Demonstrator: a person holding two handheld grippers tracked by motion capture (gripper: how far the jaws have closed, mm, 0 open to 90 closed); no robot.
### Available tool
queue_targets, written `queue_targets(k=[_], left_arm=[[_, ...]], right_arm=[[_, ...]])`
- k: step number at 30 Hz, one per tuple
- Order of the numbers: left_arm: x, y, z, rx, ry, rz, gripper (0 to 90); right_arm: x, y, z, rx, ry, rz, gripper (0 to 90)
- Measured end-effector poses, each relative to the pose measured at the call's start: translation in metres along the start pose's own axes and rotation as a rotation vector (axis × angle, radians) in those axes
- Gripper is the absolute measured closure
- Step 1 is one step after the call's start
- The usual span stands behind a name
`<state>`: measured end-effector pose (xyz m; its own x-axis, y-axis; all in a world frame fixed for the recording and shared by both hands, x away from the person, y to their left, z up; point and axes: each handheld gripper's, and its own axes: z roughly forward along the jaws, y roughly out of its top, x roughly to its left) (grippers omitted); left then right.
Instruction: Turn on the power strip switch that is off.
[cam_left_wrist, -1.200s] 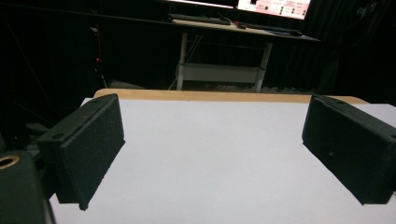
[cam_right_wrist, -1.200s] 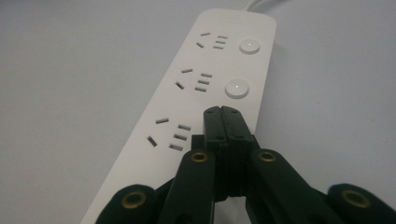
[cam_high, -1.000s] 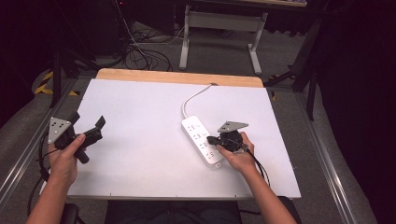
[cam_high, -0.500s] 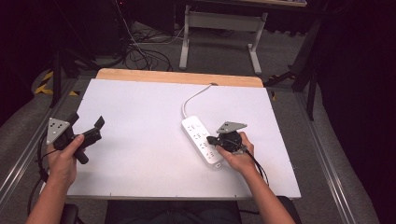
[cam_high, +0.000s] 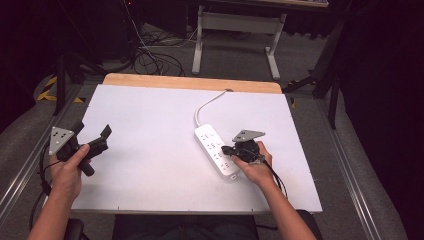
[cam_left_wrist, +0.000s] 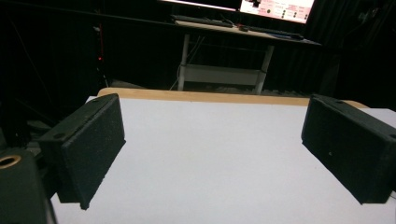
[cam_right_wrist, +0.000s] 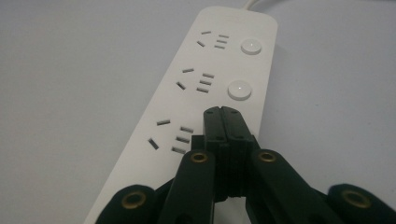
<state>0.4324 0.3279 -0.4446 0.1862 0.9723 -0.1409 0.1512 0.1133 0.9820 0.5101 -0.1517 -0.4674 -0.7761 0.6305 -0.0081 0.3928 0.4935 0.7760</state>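
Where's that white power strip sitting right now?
In the high view, the power strip lies right of the table's centre, with the right gripper over its near end.

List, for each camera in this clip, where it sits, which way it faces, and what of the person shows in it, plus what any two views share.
High view: fixed above the person's side, facing forward and down on the white table; both forearms enter from the bottom, holding the left tool and right tool.
Left gripper view: rides the left tool, looking across bare table between wide-apart jaws.
Right gripper view: rides the right tool, closed tips over the power strip.
Shared: the power strip appears in the high and right gripper views.
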Motion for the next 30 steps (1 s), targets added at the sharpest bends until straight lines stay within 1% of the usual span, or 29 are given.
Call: queue_targets(k=[2, 4, 11, 16, 18, 22, 30], left_arm=[[0.0003, 0.0, 0.0005, 0.0, -0.001, 0.006, 6.8], [-0.0005, -0.0002, 0.0007, 0.002, -0.002, 0.004, 6.7], [-0.002, -0.0005, 0.0008, 0.002, -0.005, 0.005, 6.8], [-0.0022, -0.0006, 0.0002, 0.002, -0.005, 0.0, 7.4], [-0.0018, -0.0004, 0.0002, 0.002, -0.005, 0.005, 7.6], [-0.0016, -0.0006, 0.0006, 0.001, -0.002, 0.005, 8.1], [-0.0004, -0.0005, -0.0001, 0.0, 0.005, 0.0, 7.8]], right_arm=[[-0.0022, -0.0005, 0.0, -0.004, 0.017, 0.023, 90.0], [-0.003, -0.0005, -0.0001, -0.004, 0.023, 0.028, 90.0], [-0.0018, 0.0, 0.0, -0.002, 0.016, 0.023, 90.0], [-0.0027, 0.0001, 0.0, -0.001, 0.02, 0.033, 90.0], [-0.0025, 0.0006, -0.0004, -0.007, 0.023, 0.041, 90.0], [-0.0006, 0.0024, -0.0002, 0.005, 0.01, 0.03, 90.0], [-0.0008, 0.0036, -0.0003, 0.013, 0.014, 0.029, 90.0]])
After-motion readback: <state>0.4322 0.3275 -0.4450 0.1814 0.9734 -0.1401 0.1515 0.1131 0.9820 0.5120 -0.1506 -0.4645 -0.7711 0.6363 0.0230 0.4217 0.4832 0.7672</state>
